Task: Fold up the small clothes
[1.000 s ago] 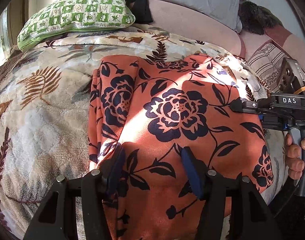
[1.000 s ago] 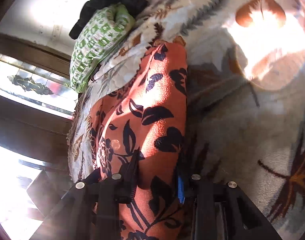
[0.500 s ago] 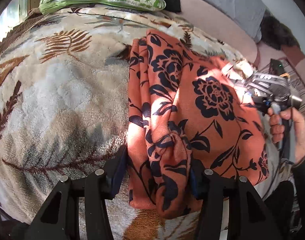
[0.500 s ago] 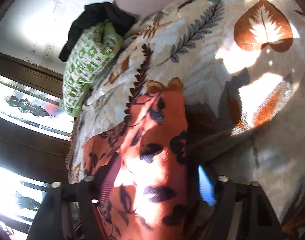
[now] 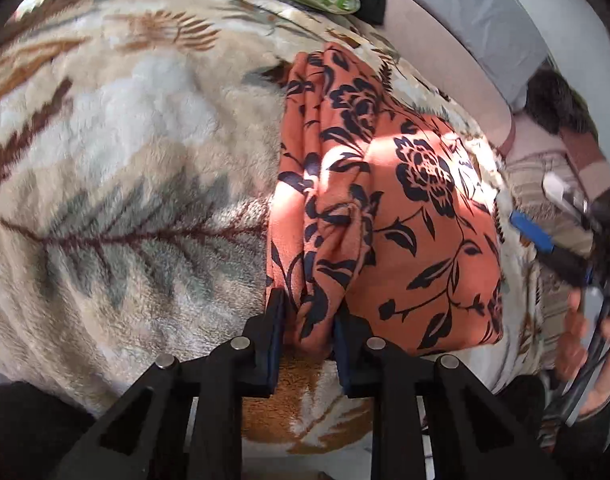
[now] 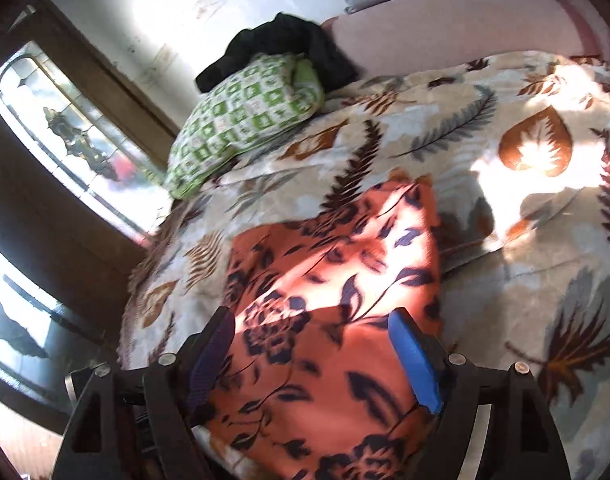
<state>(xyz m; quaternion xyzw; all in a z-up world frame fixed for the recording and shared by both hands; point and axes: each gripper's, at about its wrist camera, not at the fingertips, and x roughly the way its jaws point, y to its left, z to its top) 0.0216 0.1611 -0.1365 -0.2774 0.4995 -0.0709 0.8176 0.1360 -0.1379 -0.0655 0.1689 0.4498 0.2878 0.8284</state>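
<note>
Ahead of your grippers, a leaf-patterned blanket (image 5: 125,184) covers the bed, with a green checked pillow (image 6: 241,120) and a black garment (image 6: 281,44) at its far end. Your left gripper (image 5: 307,320) is closing, pinching a bunched fold at the near edge of the orange floral cloth (image 5: 405,216). Your right gripper (image 6: 313,360) is opening, spread above the cloth without gripping it.

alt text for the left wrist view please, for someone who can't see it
The left gripper is closing on a bunched fold at the near edge of an orange floral garment lying on a leaf-patterned blanket. At far right, blurred, the right gripper hangs beside the garment.
</note>
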